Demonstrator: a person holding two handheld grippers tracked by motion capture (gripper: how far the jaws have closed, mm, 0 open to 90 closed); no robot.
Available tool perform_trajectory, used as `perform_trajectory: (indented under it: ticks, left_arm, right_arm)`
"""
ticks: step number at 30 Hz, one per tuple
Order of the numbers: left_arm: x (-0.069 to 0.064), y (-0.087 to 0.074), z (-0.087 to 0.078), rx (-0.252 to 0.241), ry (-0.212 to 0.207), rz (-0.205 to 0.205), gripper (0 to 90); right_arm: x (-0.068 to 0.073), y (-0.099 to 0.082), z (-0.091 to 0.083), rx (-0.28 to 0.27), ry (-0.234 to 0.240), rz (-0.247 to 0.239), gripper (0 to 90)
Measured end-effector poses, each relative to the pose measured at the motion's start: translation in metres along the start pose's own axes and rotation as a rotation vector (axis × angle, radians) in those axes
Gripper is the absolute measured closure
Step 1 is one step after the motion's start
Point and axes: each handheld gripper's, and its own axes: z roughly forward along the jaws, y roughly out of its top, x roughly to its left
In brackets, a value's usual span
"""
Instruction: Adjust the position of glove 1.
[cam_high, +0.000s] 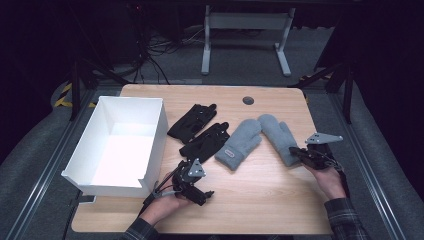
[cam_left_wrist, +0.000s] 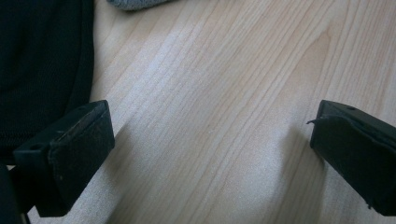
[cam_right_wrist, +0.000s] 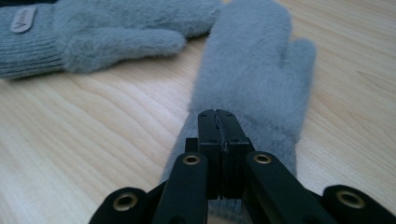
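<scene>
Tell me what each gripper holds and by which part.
The right gripper is shut on the cuff end of the right grey mitten. The left gripper is open over bare table, holding nothing.

Fluffy cloth on pale wood

Grey mittens (cam_right_wrist: 252, 70) look fleecy with ribbed cuffs; the table (cam_high: 270, 200) is smooth matt woodgrain; the white box (cam_high: 95, 130) looks smooth.
</scene>
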Motion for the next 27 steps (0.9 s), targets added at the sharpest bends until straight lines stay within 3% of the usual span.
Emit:
perform_trajectory:
  ticks: [4,11,27]
  left_arm:
    - [0.0,0.0,0.0,0.0,0.001,0.0,0.2]
    - [0.0,0.0,0.0,0.0,-0.001,0.0,0.2]
    - [0.0,0.0,0.0,0.0,-0.002,0.003,0.2]
  right_arm:
    - [-0.006,0.0,0.006,0.016,-0.014,0.003,90.0]
    - [-0.01,-0.006,0.017,0.068,0.01,0.014,90.0]
    - [0.006,-0.019,-0.001,0.094,0.043,-0.004,90.0]
